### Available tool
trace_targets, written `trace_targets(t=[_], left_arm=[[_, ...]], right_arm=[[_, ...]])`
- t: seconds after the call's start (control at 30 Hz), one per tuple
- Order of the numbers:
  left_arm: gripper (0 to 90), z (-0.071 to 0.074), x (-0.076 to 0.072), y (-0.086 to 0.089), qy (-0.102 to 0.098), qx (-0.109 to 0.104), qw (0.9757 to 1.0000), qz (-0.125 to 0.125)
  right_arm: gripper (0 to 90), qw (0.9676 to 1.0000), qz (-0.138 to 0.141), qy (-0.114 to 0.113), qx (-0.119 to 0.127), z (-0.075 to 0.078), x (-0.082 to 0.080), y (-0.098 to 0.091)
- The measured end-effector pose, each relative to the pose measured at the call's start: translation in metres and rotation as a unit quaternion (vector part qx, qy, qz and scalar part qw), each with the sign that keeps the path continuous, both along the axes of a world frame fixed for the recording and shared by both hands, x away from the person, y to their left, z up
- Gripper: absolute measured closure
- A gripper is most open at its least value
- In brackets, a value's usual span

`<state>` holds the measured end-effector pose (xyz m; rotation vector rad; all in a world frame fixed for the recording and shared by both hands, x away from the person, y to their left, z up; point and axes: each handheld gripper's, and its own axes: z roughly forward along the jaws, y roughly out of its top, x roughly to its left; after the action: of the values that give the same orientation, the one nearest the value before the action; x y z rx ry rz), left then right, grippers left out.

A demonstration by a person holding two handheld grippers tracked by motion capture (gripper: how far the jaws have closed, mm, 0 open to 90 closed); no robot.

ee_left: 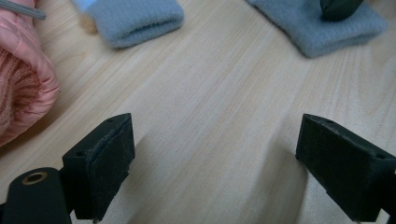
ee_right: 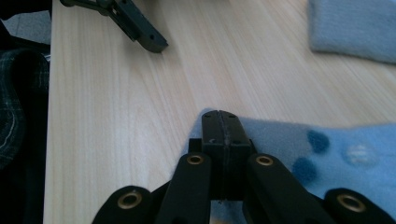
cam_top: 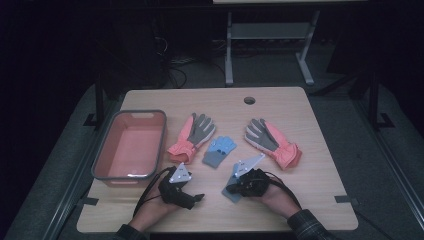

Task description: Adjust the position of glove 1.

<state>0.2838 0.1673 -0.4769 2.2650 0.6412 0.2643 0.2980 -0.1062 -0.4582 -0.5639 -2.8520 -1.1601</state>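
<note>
The right gripper [ee_right: 223, 122], near the table's [cam_top: 310, 125] front edge, is clamped tight on a blue glove [ee_right: 355, 154]; its hold is just on the edge, so the glove may slip out; the left gripper [ee_left: 210, 163] stands apart, empty; the bin [cam_top: 102, 165] at the left edge looks empty.

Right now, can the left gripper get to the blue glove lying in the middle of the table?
Probably yes. The left gripper is open, and bare table lies between it and the blue glove.
</note>
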Motion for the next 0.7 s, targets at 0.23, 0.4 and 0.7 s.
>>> trace_targets(t=[0.23, 0.4, 0.7], left_arm=[[11.0, 0.000, 0.000, 0.000, -0.001, 0.004, 1.0000, -0.002], [11.0, 0.001, 0.001, 0.001, -0.004, 0.007, 1.0000, -0.004], [11.0, 0.000, 0.000, 0.001, -0.002, 0.005, 1.0000, -0.003]], right_arm=[[82.7, 0.9991, -0.037, -0.012, 0.016, 0.017, 0.007, -0.007], [78.6, 0.9971, -0.074, -0.008, 0.015, 0.021, 0.026, -0.011], [73.7, 0.9969, -0.077, 0.006, -0.016, 0.006, 0.035, -0.003]])
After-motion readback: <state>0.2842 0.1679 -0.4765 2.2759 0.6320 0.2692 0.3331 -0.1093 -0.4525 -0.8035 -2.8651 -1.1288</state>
